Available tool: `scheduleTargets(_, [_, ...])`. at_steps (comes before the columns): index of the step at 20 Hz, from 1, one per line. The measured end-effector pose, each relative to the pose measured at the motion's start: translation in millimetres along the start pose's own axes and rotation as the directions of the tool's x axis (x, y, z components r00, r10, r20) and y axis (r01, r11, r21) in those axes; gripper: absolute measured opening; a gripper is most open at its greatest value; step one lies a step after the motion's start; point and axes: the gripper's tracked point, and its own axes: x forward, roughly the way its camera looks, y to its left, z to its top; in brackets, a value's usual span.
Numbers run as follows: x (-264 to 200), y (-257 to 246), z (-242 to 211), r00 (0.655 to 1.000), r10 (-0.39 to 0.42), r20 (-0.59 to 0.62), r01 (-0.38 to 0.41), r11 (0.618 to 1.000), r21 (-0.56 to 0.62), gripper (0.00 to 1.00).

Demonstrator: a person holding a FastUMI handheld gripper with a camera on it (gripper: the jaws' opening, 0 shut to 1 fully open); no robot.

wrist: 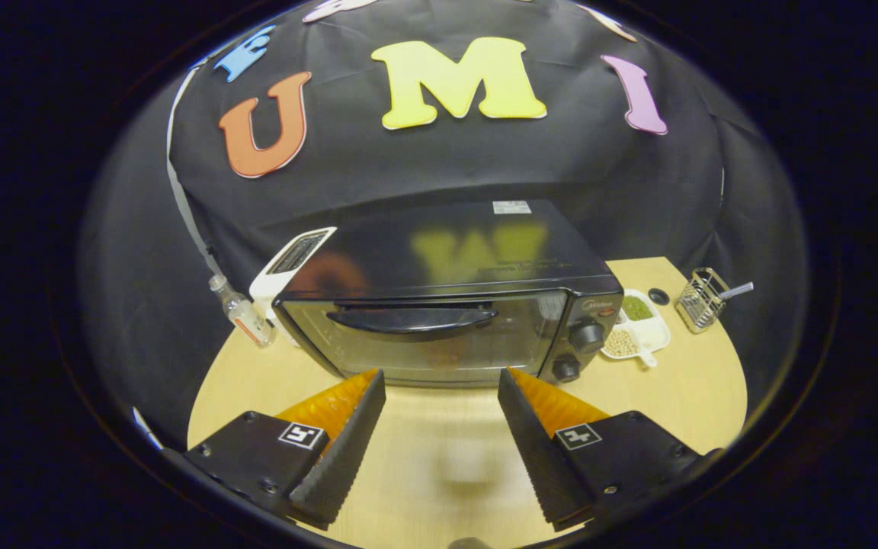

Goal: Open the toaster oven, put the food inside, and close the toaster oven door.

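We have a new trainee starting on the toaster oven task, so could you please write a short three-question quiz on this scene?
1. True or false: the toaster oven door is closed.
2. What is the gripper holding? A) the door handle B) nothing, it is open above the table C) the small bottle
3. Which item stands between the bottle and the toaster oven?

Key
1. True: the glass door sits flush, with its handle at the top.
2. B: the fingers are spread just short of the oven front.
3. The white toaster.
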Motion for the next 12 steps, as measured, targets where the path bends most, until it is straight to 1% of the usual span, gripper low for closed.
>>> scheduleTargets(4, [-9.2, -12.7, -0.8, 1.0, -0.017, 0.011, 0.017, 1.0, 0.007, 0.96])
scheduleTargets(7, [-29.3, -28.3, 10.7, 0.998, -0.036, 0.053, 0.036, 0.999, -0.006, 0.96])
scheduleTargets(10, [-67.3, -48.0, 36.4, 0.99, -0.053, 0.132, 0.06, 0.997, -0.045, 0.96])
scheduleTargets(12, [-102.3, -62.7, 64.7, 0.976, -0.066, 0.21, 0.078, 0.996, -0.052, 0.95])
